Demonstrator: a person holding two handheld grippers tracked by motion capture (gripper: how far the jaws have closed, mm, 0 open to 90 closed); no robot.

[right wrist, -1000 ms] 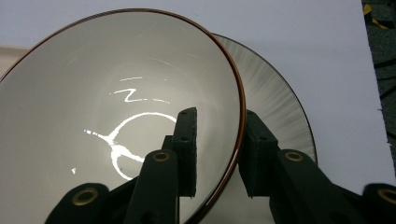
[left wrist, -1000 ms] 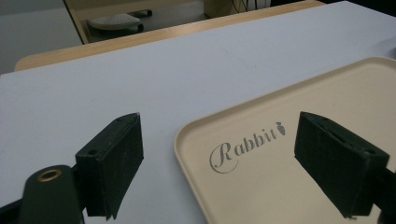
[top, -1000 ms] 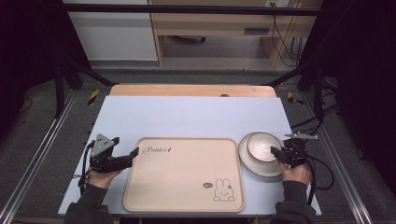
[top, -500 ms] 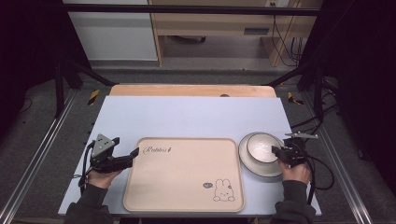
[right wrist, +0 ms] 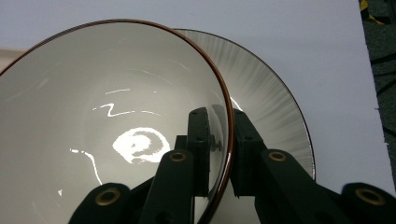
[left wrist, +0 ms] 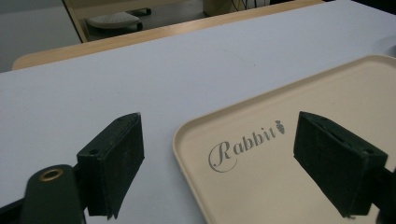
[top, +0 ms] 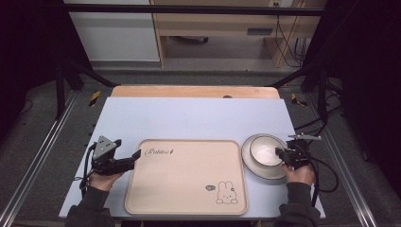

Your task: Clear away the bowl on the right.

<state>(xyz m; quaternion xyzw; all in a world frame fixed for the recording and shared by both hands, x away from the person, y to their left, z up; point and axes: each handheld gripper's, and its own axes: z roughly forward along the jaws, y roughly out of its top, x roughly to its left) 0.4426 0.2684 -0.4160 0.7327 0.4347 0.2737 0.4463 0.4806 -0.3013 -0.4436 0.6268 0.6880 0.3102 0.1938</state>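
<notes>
A beige tray [top: 184, 175] with a rabbit drawing and the word "Rabbit" [left wrist: 243, 144] lies on the pale blue table. Beside the tray's far left corner my left gripper [top: 135, 157] stands open, one jaw over the table and one over the tray, as the left gripper view [left wrist: 219, 163] shows. Right of the tray a white bowl [top: 264, 150] with a brown rim sits on a grey-rimmed plate [top: 250, 163]. My right gripper [right wrist: 222, 144] is shut on the bowl's [right wrist: 116, 121] rim, one jaw inside and one outside, above the plate [right wrist: 275, 107]; in the high view it [top: 280, 153] is at the bowl's right side.
A wooden strip [top: 194, 91] runs along the table's far edge. Black frame posts and cables stand at both sides of the table. Bare table surface [top: 189, 118] stretches beyond the tray.
</notes>
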